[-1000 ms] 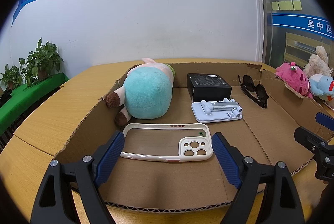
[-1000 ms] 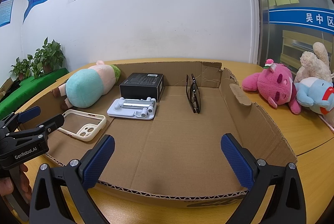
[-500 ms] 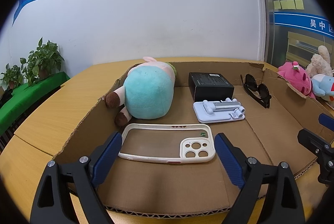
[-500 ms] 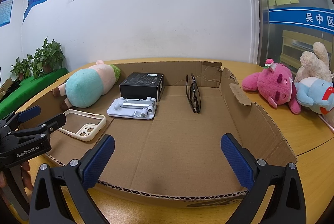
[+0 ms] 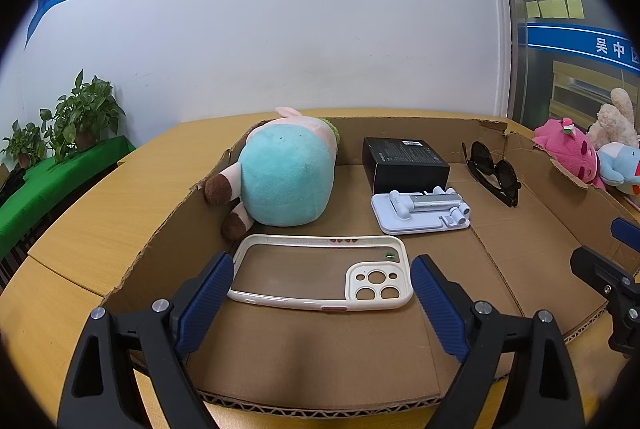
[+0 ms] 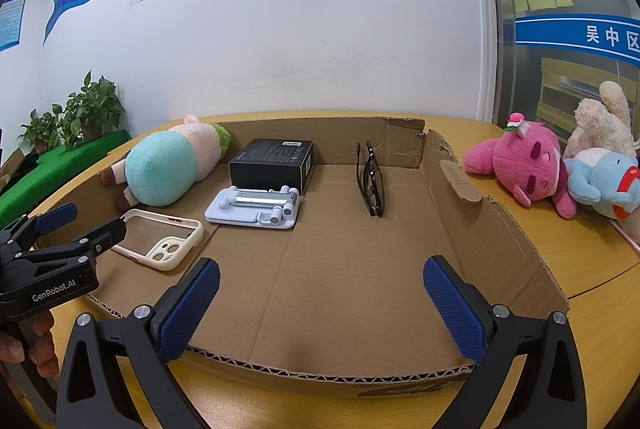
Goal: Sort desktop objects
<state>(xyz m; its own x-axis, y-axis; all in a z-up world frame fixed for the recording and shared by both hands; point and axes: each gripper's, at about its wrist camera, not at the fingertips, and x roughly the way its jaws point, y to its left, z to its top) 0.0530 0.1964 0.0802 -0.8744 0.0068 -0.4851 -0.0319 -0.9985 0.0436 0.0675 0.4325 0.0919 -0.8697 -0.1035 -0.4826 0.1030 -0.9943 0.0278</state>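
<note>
A shallow cardboard tray (image 5: 320,349) (image 6: 496,241) lies on the wooden table. In it lie a teal and pink plush toy (image 5: 288,181) (image 6: 168,165), a black box (image 5: 404,165) (image 6: 272,161), a white phone stand (image 5: 420,213) (image 6: 256,209), black sunglasses (image 5: 492,173) (image 6: 372,181) and a cream phone case (image 5: 324,273) (image 6: 164,241). My left gripper (image 5: 320,305) (image 6: 84,225) is open, its fingers on either side of the phone case's near edge. My right gripper (image 6: 320,305) is open and empty over the tray's near right part.
A pink plush (image 6: 520,165), a blue plush (image 6: 604,181) and a beige plush (image 6: 600,121) lie on the table right of the tray. Potted plants (image 5: 76,117) stand on a green ledge at the left. A white wall is behind the table.
My left gripper has drawn back and a little lower, so the phone case sits slightly farther ahead between its fingers. The right gripper has not moved.
</note>
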